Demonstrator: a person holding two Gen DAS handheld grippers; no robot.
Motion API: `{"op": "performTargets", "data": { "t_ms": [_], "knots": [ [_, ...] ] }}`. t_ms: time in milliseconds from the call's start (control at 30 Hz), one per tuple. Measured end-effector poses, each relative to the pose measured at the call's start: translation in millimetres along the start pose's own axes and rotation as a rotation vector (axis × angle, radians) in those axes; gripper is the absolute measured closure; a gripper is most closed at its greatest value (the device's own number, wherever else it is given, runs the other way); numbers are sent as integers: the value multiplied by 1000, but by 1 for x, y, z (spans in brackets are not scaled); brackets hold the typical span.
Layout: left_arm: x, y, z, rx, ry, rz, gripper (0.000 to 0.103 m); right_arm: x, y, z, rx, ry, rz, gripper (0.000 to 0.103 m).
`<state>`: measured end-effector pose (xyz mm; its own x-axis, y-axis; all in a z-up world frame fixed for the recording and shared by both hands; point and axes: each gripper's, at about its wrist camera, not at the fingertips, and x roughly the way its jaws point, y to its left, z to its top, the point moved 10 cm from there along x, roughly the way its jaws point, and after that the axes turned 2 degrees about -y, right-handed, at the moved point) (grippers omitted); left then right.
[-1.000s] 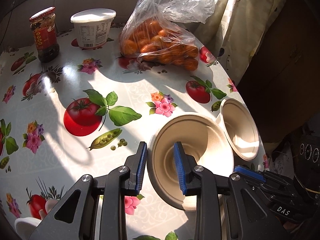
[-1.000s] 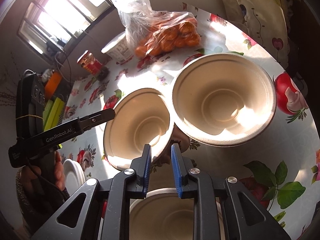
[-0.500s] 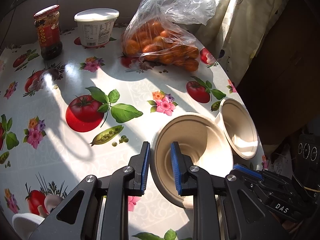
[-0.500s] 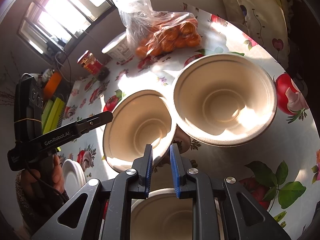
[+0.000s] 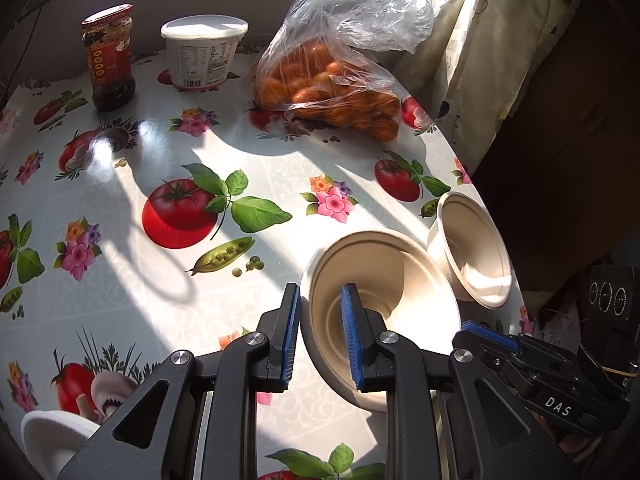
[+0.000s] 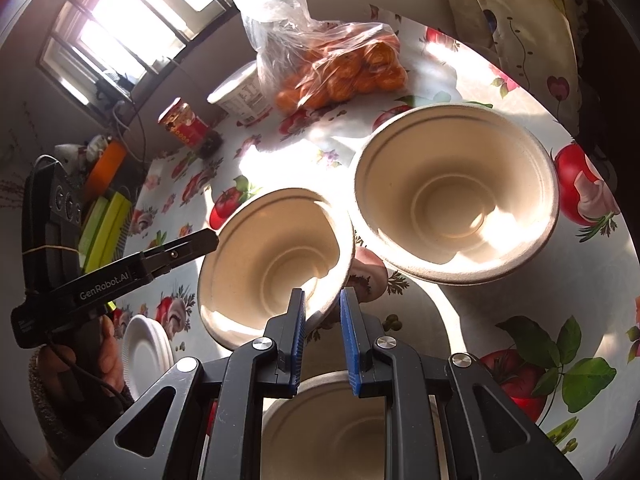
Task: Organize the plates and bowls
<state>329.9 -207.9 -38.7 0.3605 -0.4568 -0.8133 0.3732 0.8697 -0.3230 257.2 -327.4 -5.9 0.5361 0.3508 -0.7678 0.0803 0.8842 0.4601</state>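
My left gripper [image 5: 320, 338] straddles the near rim of a beige paper bowl [image 5: 400, 280], one finger inside and one outside, jaws narrow and closing on the rim; the bowl is tilted. The same bowl shows in the right wrist view [image 6: 276, 256], with the left gripper [image 6: 200, 240] at its left rim. A second beige bowl [image 6: 452, 196] stands to its right, also seen in the left wrist view [image 5: 476, 248] at the table edge. My right gripper [image 6: 323, 338] is nearly shut and empty, just at the tilted bowl's near rim. A third bowl [image 6: 324, 428] lies under it.
A floral oilcloth table [image 5: 160, 300] holds a bag of oranges [image 5: 332, 84], a white tub [image 5: 204, 52] and a sauce jar [image 5: 108, 60] at the back. White plates [image 6: 144, 348] lie at the left, also visible in the left wrist view [image 5: 52, 444]. The table edge runs on the right.
My left gripper has narrowed around the bowl's rim and the bowl has tilted up slightly. My right gripper has stayed nearly shut and hardly moved.
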Motion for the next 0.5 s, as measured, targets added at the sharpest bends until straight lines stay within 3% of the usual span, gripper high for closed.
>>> {"op": "performTargets", "data": {
  "t_ms": [500],
  "knots": [
    [-14,-5,-10,-5,-14,0,81,-10,3,1,-16,-27,1,85]
  ]
}}
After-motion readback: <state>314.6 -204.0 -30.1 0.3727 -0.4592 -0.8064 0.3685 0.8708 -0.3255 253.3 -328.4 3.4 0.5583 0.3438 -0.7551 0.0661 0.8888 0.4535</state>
